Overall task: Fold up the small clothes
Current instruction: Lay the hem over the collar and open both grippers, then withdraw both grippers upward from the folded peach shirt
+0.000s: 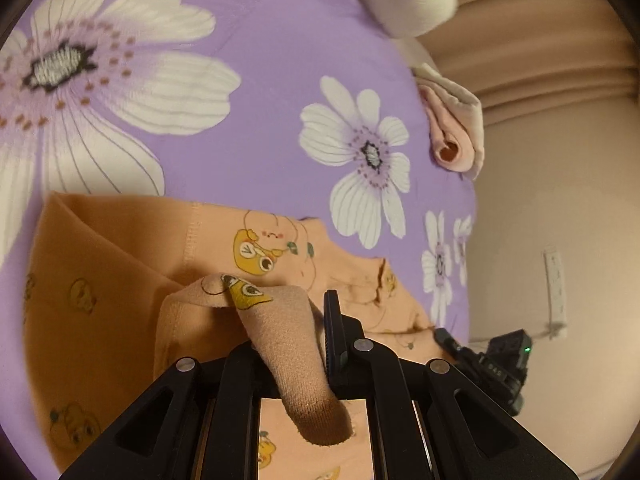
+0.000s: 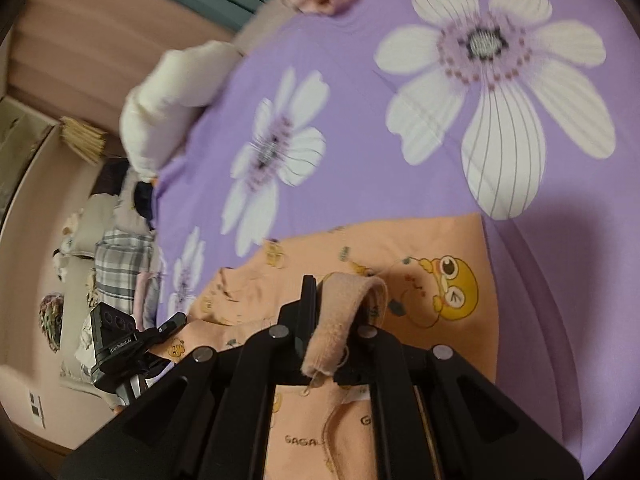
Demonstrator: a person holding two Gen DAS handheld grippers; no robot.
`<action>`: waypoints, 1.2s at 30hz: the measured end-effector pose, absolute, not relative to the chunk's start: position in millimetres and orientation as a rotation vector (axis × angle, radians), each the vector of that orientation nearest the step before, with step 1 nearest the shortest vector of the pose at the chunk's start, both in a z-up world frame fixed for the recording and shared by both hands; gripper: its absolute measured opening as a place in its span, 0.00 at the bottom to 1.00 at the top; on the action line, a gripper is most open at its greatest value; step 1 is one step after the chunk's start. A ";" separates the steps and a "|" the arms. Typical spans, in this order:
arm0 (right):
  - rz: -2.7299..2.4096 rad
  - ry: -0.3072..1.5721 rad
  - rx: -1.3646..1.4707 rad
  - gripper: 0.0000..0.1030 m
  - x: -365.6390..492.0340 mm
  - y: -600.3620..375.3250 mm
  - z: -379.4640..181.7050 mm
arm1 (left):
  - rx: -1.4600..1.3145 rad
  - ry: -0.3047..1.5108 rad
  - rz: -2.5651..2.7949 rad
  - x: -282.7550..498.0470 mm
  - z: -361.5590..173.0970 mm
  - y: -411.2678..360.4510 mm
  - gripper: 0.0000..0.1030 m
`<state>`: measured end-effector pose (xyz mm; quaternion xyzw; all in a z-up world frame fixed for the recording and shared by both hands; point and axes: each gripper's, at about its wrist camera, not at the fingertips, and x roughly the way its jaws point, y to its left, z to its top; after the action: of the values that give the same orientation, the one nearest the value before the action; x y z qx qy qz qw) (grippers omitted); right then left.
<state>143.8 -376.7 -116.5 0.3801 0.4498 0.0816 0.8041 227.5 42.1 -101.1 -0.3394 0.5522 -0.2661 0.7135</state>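
Gripped between the fingers of the left gripper (image 1: 296, 340) is a bunched edge of the orange garment (image 1: 120, 280), a small piece printed with yellow cartoon ducks. In the left wrist view, the pinched fabric is seen draped back over the gripper body, while the rest of the garment is spread flat on the purple flowered bedsheet (image 1: 260, 80), just ahead of and below the gripper. Its long axis is judged to run across the view, from left to right. Beyond the gripper, to the upper right, a rolled pink cloth (image 1: 452, 136) is seen at the edge of the bed, well apart from the garment. The other gripper (image 1: 496, 364) is seen low to the right, near the garment's far end.

In the right wrist view, the right gripper (image 2: 344, 312) is likewise pressed together on a thick hem of the orange garment (image 2: 400, 248), which is folded over the fingers. The body of the garment lies ahead on the bedsheet (image 2: 360, 140), and the left gripper (image 2: 120, 344) is seen off to the left, beside the garment's other end.

Both ends are thus held, one by each gripper. The coming fold is judged to depend on the lifted edge being carried forward, across the short axis, onto the flat part ahead.
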 end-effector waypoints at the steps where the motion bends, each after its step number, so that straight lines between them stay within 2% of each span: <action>1: 0.178 0.972 0.833 0.09 146.8 -378.6 -118.3 | -0.795 1.238 -0.589 231.8 -104.4 45.3 0.04; 2: 0.182 0.975 0.858 0.10 149.2 -381.0 -119.3 | -0.825 1.251 -0.587 234.7 -106.2 47.3 0.04; 4: 0.195 0.978 0.936 0.20 154.4 -388.3 -122.2 | -0.924 1.273 -0.588 243.0 -111.3 53.0 0.05; 5: 0.194 0.977 0.992 0.34 156.8 -393.2 -125.1 | -0.968 1.276 -0.577 246.7 -114.7 55.8 0.08; 6: 0.192 0.975 1.030 0.45 158.5 -397.1 -126.3 | -1.009 1.281 -0.553 250.4 -118.2 59.3 0.22; 7: 0.188 0.962 1.085 0.46 161.4 -403.3 -128.1 | -1.054 1.272 -0.514 252.6 -121.3 65.2 0.46; 9: 0.184 0.944 1.127 0.47 165.5 -410.9 -128.7 | -1.125 1.230 -0.486 254.6 -122.0 74.1 0.67; 18: 0.170 0.871 1.037 0.49 145.1 -419.3 -109.2 | -0.975 1.168 -0.456 237.7 -100.0 84.8 0.67; 29: 0.132 0.795 0.594 0.49 51.6 -381.6 -75.9 | -0.672 1.061 -0.460 154.5 -68.9 114.9 0.68; 36: 0.103 0.794 0.503 0.35 4.8 -366.7 -80.7 | -0.584 1.038 -0.501 117.1 -69.5 103.5 0.67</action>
<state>4.8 -366.7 -80.7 0.2421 0.3824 0.0497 0.8904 117.1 103.5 -69.5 -0.2720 0.4836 -0.2336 0.7985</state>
